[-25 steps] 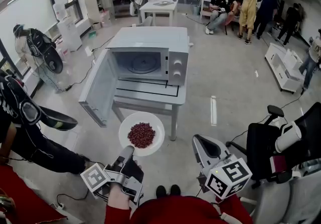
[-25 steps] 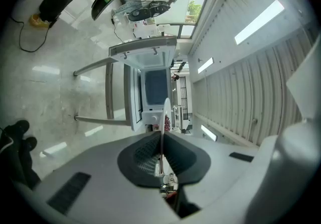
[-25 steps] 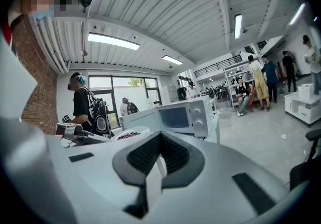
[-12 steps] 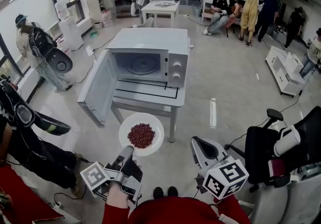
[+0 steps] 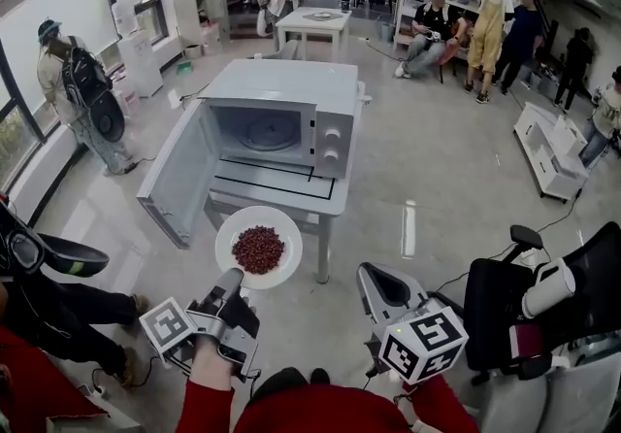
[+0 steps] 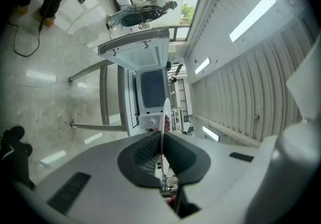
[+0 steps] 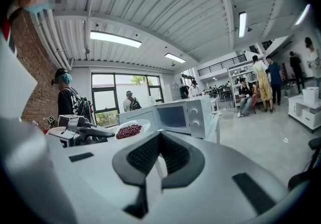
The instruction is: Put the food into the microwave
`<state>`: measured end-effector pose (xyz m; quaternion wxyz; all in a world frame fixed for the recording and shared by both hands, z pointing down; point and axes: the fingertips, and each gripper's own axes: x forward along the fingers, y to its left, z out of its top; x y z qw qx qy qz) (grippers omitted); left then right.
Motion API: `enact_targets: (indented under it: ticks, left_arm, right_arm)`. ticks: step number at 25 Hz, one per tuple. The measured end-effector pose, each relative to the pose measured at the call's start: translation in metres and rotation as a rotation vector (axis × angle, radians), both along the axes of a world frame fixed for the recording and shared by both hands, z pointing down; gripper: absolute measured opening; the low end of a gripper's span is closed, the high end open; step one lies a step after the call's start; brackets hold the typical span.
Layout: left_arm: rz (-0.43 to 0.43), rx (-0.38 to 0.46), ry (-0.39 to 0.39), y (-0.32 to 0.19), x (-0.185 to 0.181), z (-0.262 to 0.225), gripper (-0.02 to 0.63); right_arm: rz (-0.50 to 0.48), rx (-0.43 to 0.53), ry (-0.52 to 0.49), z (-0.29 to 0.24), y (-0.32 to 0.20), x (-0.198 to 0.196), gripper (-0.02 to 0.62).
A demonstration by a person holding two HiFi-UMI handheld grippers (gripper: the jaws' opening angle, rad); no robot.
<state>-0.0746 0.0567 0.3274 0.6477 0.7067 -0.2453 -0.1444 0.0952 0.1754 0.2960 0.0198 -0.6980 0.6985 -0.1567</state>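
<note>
The left claw pinches the round white plate of red beans at its 6 o'clock rim. The right claw is closed and empty. The plate looks hard and breakable, and the beans would likely roll if it tips.

I'm working in a big open lab or workshop hall, with a glossy grey floor, tall windows and a ribbed ceiling carrying strip lights. A microwave sits on a small white table mid-floor, with people and a work table around it.
</note>
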Motion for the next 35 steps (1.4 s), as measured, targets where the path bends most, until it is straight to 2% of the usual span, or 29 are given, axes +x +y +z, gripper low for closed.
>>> enact_targets:
  ticks: [11,20,32,35]
  left_arm:
    - [-0.029,0.028,-0.027,-0.024,0.018,0.000,0.020]
    - [-0.037,0.019,-0.039,-0.080,0.044,0.008,0.020]
    - [0.025,-0.024,-0.048,-0.150,0.087,0.024,0.020]
    - [0.040,-0.035,-0.072,-0.162,0.091,0.031,0.020]
  right_arm:
    - [-0.016,-0.005,-0.038,0.004,-0.023,0.012,0.014]
    - [-0.025,-0.039,-0.056,0.008,-0.083,0.020,0.014]
    - [0.028,-0.100,-0.075,0.018,-0.150,0.042,0.014]
    - [0.045,-0.116,-0.074,0.019,-0.162,0.046,0.014]
